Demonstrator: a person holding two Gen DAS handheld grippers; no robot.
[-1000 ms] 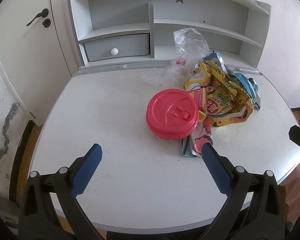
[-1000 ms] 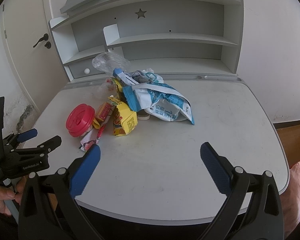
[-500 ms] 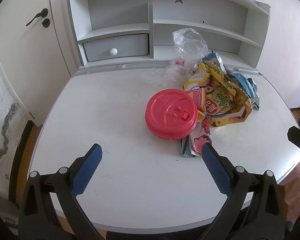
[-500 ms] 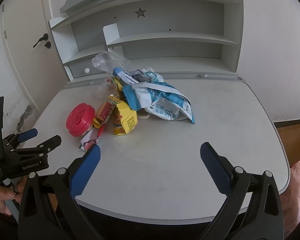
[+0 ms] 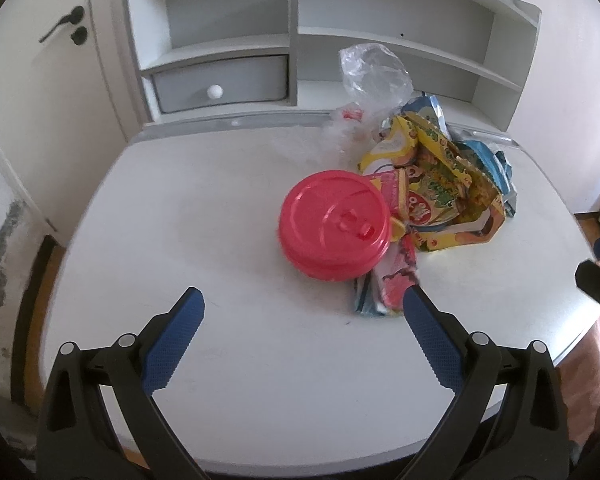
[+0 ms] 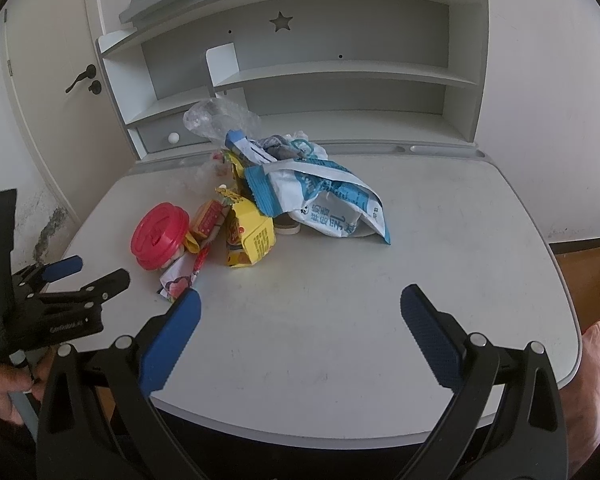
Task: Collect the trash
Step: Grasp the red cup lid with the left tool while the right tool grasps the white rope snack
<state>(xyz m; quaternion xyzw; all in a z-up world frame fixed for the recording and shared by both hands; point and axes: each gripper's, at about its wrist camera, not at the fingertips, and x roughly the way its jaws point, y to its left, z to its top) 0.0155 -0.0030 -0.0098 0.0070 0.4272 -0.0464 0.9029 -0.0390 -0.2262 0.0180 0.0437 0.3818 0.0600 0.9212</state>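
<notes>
White table [image 6: 340,320] w/ a grey shelf unit [image 6: 320,72] at the back carries all the trash, heaped left of centre toward the rear. Biggest piece is the blue-white snack bag [image 6: 328,204], lying across the heap's right side. Clear plastic bag [image 5: 374,70] stands crumpled behind. Yellow wrapper [image 5: 448,192] sits in the middle, touching the red lid [image 5: 334,226], which rests on the near-left edge of the heap. Pink wrapper [image 5: 392,284] pokes out from under the lid toward the camera.

Left gripper [image 5: 302,306]: fingers spread wide, nothing between them, low over the table just short of the lid. Right gripper [image 6: 300,308]: fingers also spread, empty, over bare table well in front of the heap.

Change vs. a sec ago: barely any. Left view has crept slightly fwd/left, so the lid sits a touch more centred between the fingers; right view is essentially same. Heap untouched. Meaning: approx. still in approach, no item collected yet. Lid looks like the likely first pick. No bin is visible in either view.
</notes>
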